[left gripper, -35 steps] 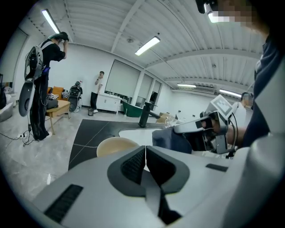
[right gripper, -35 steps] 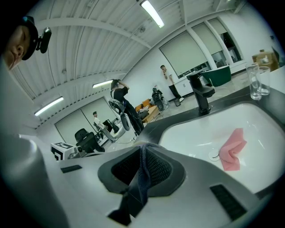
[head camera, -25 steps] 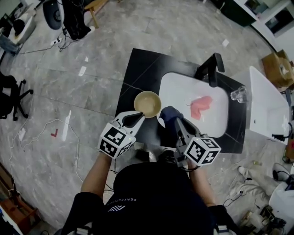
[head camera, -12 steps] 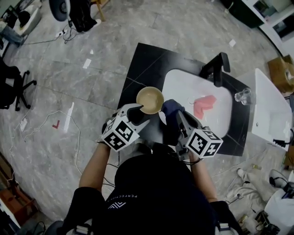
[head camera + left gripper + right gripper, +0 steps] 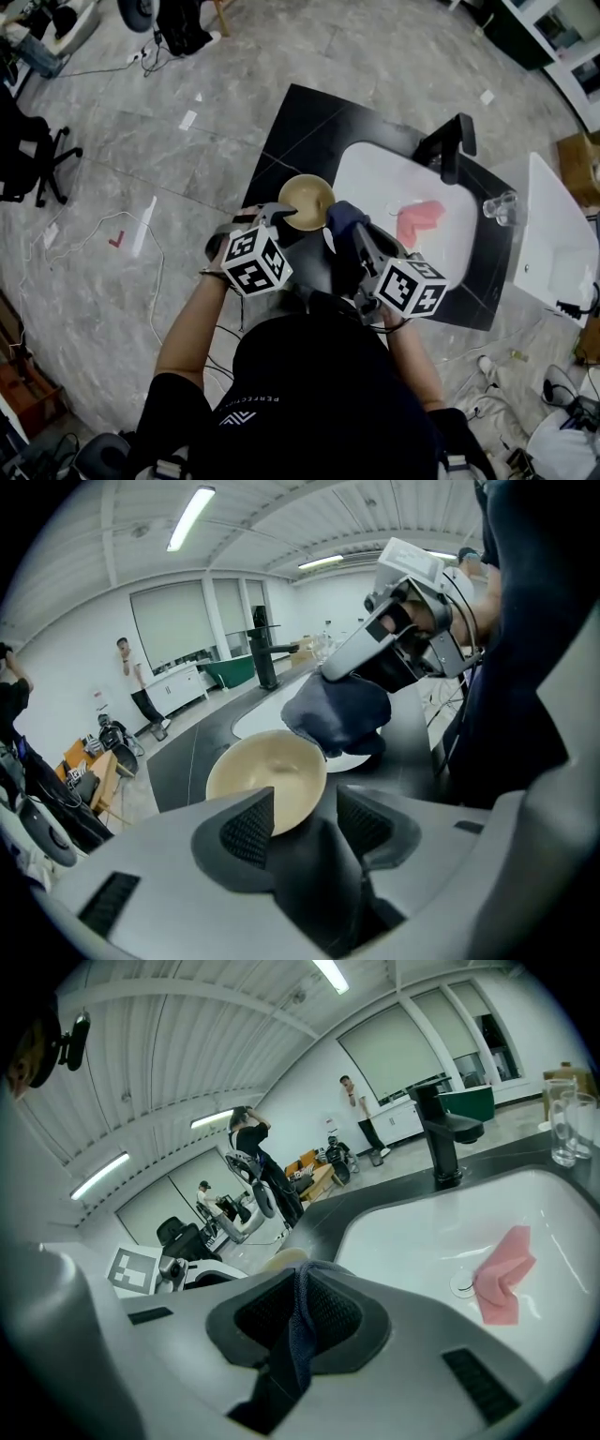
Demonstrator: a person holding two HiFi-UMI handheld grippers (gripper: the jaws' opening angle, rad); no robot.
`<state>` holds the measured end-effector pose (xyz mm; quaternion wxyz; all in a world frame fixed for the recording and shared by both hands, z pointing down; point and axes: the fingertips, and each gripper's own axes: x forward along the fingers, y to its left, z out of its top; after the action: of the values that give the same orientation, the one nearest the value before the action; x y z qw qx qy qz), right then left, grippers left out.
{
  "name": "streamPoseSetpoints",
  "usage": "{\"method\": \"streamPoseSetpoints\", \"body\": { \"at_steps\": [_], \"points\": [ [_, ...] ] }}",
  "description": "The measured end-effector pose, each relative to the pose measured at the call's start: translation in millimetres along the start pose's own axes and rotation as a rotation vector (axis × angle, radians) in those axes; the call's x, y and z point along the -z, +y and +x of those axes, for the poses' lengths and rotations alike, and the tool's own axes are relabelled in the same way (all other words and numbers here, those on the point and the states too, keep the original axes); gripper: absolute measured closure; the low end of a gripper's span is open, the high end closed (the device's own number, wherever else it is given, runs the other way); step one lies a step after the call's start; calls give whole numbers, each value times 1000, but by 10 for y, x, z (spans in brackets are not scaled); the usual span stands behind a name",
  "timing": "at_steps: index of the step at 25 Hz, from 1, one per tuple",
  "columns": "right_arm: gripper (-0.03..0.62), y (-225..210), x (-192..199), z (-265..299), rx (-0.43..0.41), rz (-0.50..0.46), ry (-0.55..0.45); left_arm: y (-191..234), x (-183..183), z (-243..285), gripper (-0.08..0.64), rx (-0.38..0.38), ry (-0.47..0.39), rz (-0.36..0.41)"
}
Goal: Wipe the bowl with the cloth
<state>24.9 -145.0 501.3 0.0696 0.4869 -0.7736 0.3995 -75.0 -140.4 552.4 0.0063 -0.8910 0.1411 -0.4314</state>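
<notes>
Just left of the white sink (image 5: 380,183), the beige bowl (image 5: 306,199) is sitting, probably rigid, light and slick (pinch its rim). On the left gripper (image 5: 307,817) the jaws have just been opening wide, with the rim at their mouth, ungripped. The right gripper (image 5: 298,1312) is clamping the limp dark-blue cloth (image 5: 345,217).

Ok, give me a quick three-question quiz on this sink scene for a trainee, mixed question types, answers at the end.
1. Fill in: the bowl sits on the ___ counter.
2. True or false: the pink cloth lies in the sink.
3. Choose: the right tool grips A) the bowl, B) the dark blue cloth, C) the pink cloth.
Key: 1 black; 2 true; 3 B.
</notes>
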Motion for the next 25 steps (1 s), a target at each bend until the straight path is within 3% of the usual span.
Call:
{"method": "streamPoseSetpoints", "body": {
  "at_steps": [7, 11, 18, 25],
  "points": [
    [534, 75, 3, 121, -55, -10, 40, 10, -32, 87, 376, 26, 56, 72],
    [534, 95, 10, 168, -84, -4, 60, -19, 5, 176, 414, 47, 121, 108],
    [534, 132, 24, 249, -112, -13, 88, -49, -26, 256, 487, 56, 155, 180],
    [534, 133, -107, 211, -120, -30, 44, -30, -100, 234, 529, 35, 114, 144]
  ]
}}
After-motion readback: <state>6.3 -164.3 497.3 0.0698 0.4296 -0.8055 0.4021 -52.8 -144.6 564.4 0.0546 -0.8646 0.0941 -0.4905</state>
